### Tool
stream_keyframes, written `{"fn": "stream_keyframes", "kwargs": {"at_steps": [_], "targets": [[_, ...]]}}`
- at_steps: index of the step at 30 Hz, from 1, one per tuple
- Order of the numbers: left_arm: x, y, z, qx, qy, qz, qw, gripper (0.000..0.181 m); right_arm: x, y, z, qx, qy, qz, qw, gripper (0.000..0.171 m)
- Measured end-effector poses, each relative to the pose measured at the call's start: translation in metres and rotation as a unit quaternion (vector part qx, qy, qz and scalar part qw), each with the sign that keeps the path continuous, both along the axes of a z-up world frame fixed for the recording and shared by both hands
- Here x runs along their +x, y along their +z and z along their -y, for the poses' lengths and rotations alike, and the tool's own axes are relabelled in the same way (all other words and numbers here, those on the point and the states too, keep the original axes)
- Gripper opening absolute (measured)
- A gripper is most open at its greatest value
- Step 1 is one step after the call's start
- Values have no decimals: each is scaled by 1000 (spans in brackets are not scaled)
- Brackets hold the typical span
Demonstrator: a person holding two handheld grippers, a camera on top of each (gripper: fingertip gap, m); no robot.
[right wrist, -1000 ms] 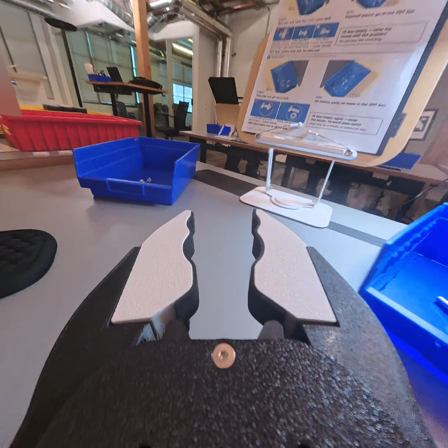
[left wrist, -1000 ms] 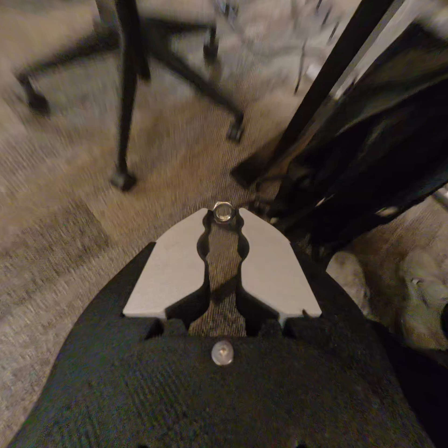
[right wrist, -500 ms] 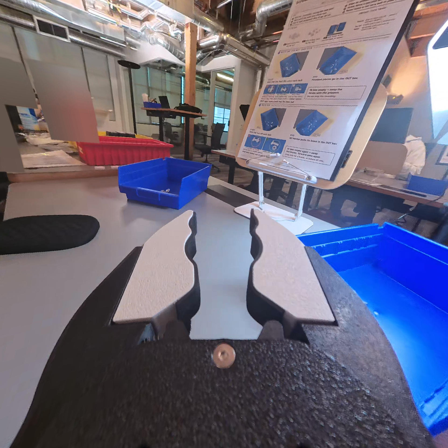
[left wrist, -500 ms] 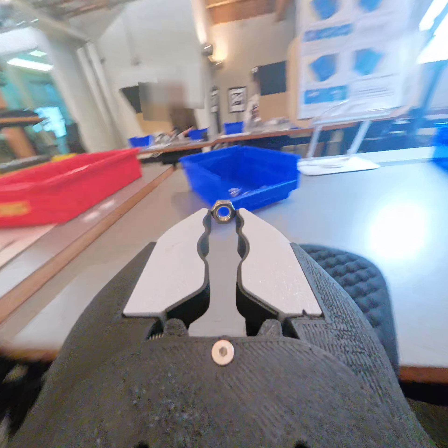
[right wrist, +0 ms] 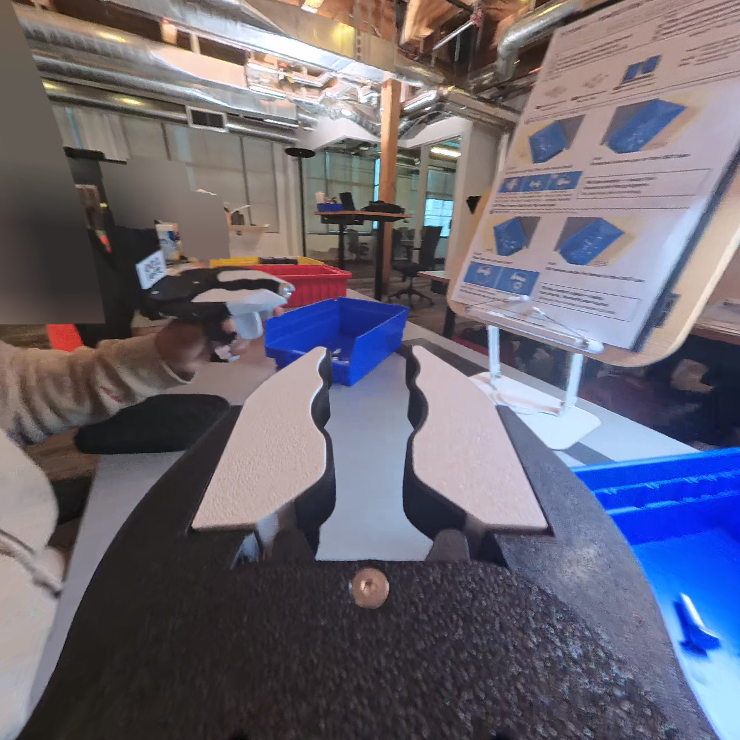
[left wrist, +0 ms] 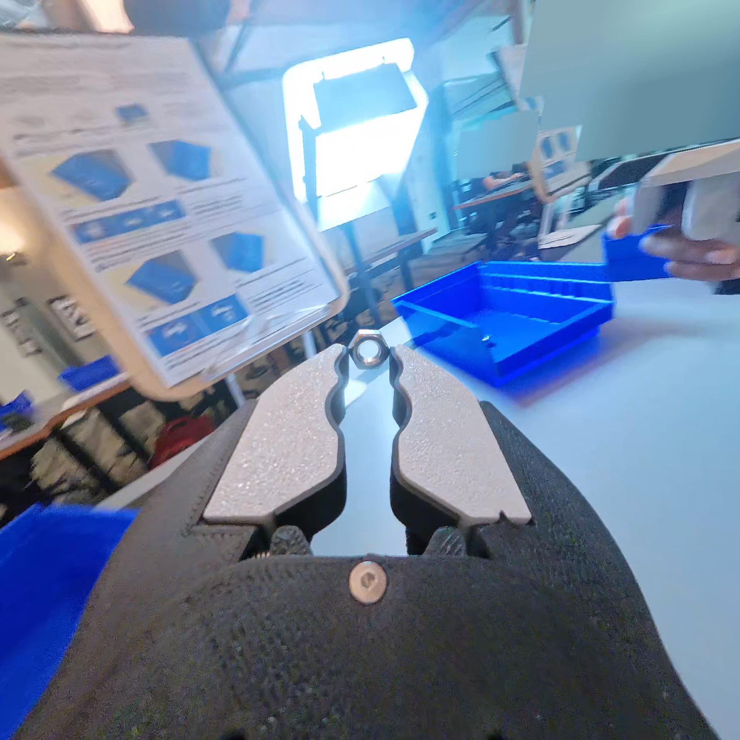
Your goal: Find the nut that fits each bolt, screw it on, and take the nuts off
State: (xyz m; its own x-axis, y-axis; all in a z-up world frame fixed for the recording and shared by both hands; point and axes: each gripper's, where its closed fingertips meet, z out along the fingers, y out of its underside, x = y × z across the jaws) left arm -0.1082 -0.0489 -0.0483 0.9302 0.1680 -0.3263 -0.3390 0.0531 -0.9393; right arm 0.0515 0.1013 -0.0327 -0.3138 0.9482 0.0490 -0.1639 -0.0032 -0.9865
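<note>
My left gripper [left wrist: 367,352] is shut on a silver hex nut [left wrist: 379,354], which sits upright between its tips with the hole facing me. It is held in the air above the grey table, in front of a blue bin [left wrist: 508,320] with a small metal part [left wrist: 486,338] inside. The right wrist view shows this gripper [right wrist: 282,290] at the left, held by a hand. My right gripper [right wrist: 368,352] is open and empty above the table [right wrist: 360,460]. A blue bin [right wrist: 660,520] at its right holds a small silver part [right wrist: 694,624].
An instruction board on a white stand [right wrist: 600,200] is at the table's back; it also shows in the left wrist view [left wrist: 160,220]. A second blue bin [right wrist: 340,332] stands farther back with small parts inside. A black pad [right wrist: 152,420] lies left. A red bin [right wrist: 312,276] stands behind. My right fingertips sit around 25 cm from my left ones.
My left gripper came up from below the table, facing the floor, to above it, and turned right toward the board and bin, still holding the nut. My right gripper rose, still open.
</note>
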Motion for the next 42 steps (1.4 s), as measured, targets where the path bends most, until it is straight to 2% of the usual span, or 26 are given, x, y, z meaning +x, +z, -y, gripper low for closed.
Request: {"fn": "stream_keyframes", "kwargs": {"at_steps": [4,8,12,17,21,25,29,36,38,39,40,42], "targets": [[58,1,-30,20,-77,-54,995,19,2,-3,37,-15,87,46,995,36],[89,-16,-36,38,-114,-78,990,19,-5,-24,64,-71,166,94,979,37],[108,-23,-30,47,-139,-102,984,19,-23,-34,97,-171,268,135,938,43],[100,-27,-29,23,-183,-130,974,19,-53,-34,124,-250,368,180,877,40],[81,-25,-36,30,-221,-143,964,19,-78,-43,122,-258,358,197,875,30],[85,-21,-48,36,-237,-149,959,19,-77,-35,111,-292,345,180,874,19],[117,-13,-51,44,-233,-179,955,19,-48,-27,109,-281,332,166,885,18],[172,-14,-49,60,-225,-210,950,19,6,-28,111,-207,287,169,920,17],[176,-22,-54,41,-230,-176,956,20,12,-35,107,-163,252,176,937,17],[175,-24,-56,33,-239,-132,961,27,12,-38,101,-144,234,181,944,17],[170,-26,-57,23,-250,-85,964,35,10,-40,91,-129,209,188,951,17],[146,-25,-58,18,-238,-19,971,36,-4,-43,51,-90,127,206,966,17]]}}
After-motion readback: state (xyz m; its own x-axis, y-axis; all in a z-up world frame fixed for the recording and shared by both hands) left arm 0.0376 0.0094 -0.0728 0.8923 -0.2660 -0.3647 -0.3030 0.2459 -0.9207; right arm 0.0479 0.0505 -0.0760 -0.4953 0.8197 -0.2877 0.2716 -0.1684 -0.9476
